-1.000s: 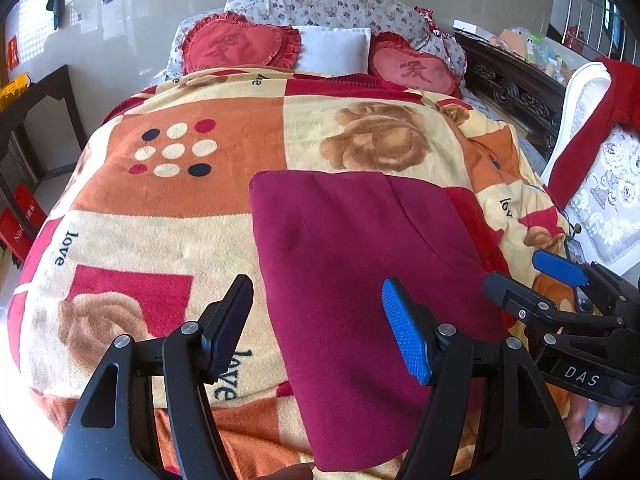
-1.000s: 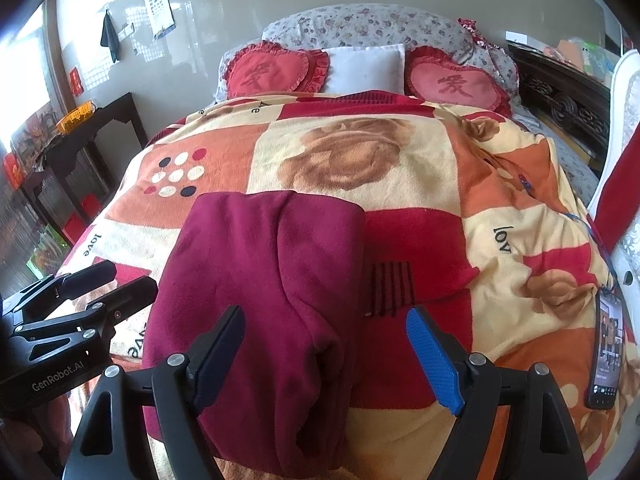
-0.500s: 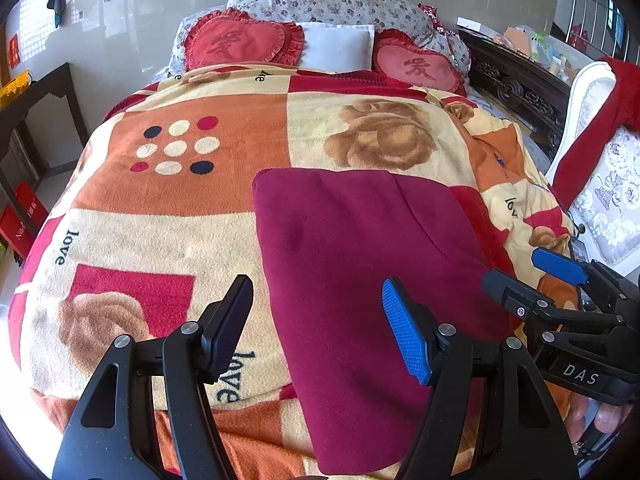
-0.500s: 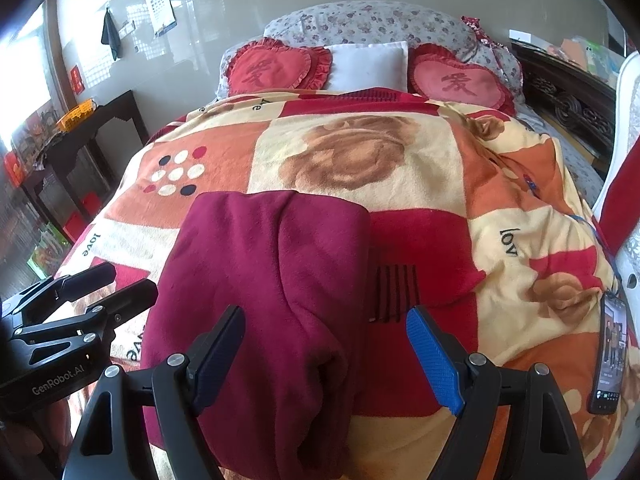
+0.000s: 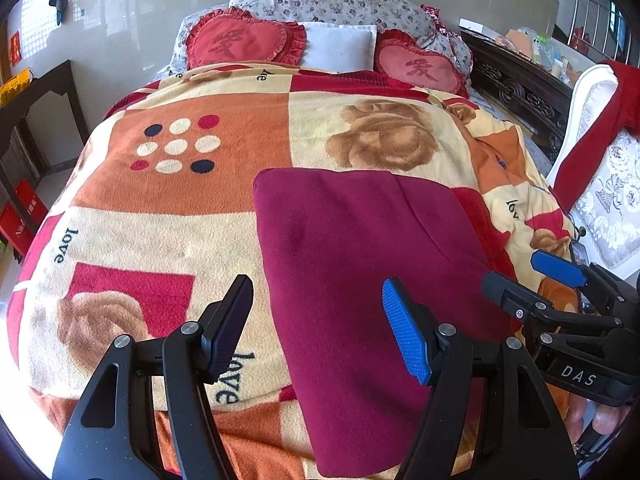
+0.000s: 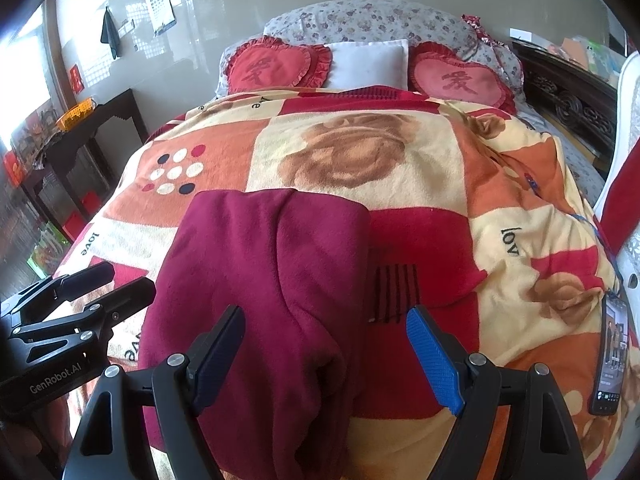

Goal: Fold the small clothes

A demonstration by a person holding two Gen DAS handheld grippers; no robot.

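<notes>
Your left gripper (image 5: 316,326) and right gripper (image 6: 326,350) both hang with jaws spread wide, holding nothing, at the bottom of their views. The maroon garment (image 5: 368,264) lies in the lower centre of each frame on the patterned blanket (image 5: 180,216), already doubled lengthwise, one layer lapped over the other along a seam you can see in the right wrist view. That fold looks done. Judging by its long shape, you probably have a crosswise fold left.
</notes>
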